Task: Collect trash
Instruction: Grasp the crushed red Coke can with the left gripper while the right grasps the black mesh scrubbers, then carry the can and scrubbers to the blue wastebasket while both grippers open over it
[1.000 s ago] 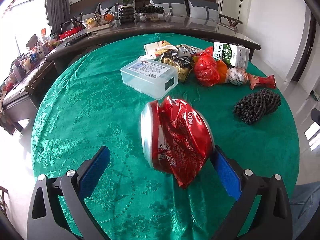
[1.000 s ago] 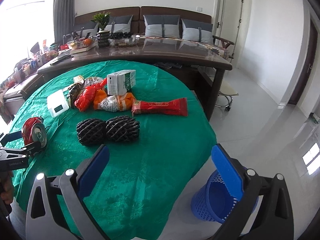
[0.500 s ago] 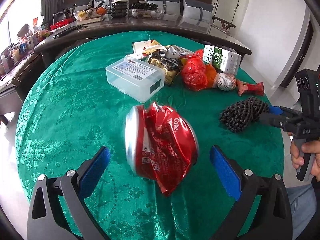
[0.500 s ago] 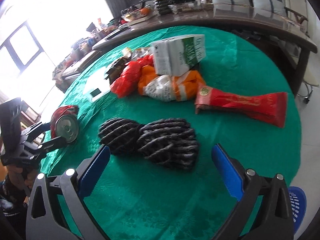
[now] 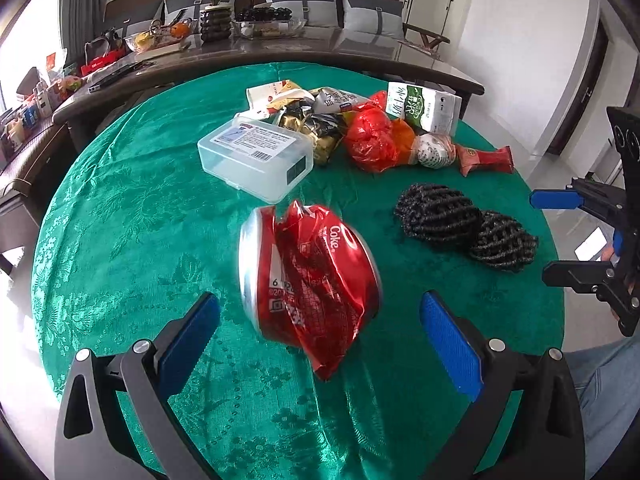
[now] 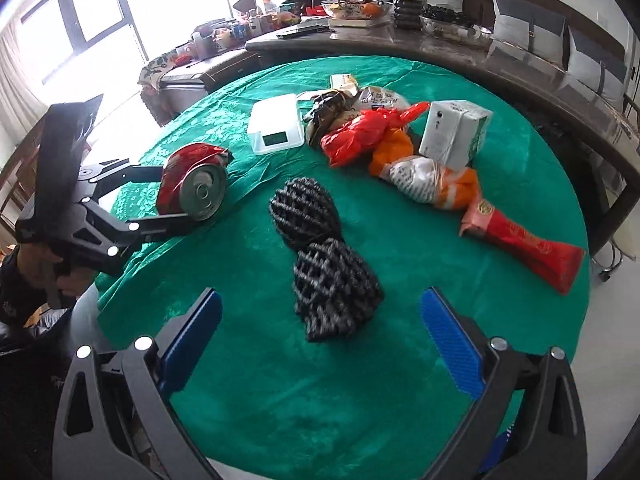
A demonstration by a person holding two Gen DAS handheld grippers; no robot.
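A crushed red Coke can (image 5: pixel 308 280) lies on the green tablecloth (image 5: pixel 120 220) between the open jaws of my left gripper (image 5: pixel 320 328); it also shows in the right wrist view (image 6: pixel 196 188), not clamped. Black foam netting (image 6: pixel 324 264) lies just ahead of my open, empty right gripper (image 6: pixel 320 328), and also shows in the left wrist view (image 5: pixel 464 228). Further back lie a red plastic bag (image 5: pixel 372 140), a milk carton (image 5: pixel 424 108), a red wrapper (image 6: pixel 524 244), foil snack bags (image 5: pixel 316 128) and a clear plastic box (image 5: pixel 256 156).
A long dark counter (image 5: pixel 280 52) with bowls, a plant and clutter curves behind the round table. A sofa with grey cushions (image 5: pixel 320 0) stands at the far wall. White floor lies to the right of the table (image 5: pixel 580 160).
The right gripper swung left from the table's edge and the blue basket to face the black netting, closing in on it. The left gripper stayed open around the can, shifting slightly.
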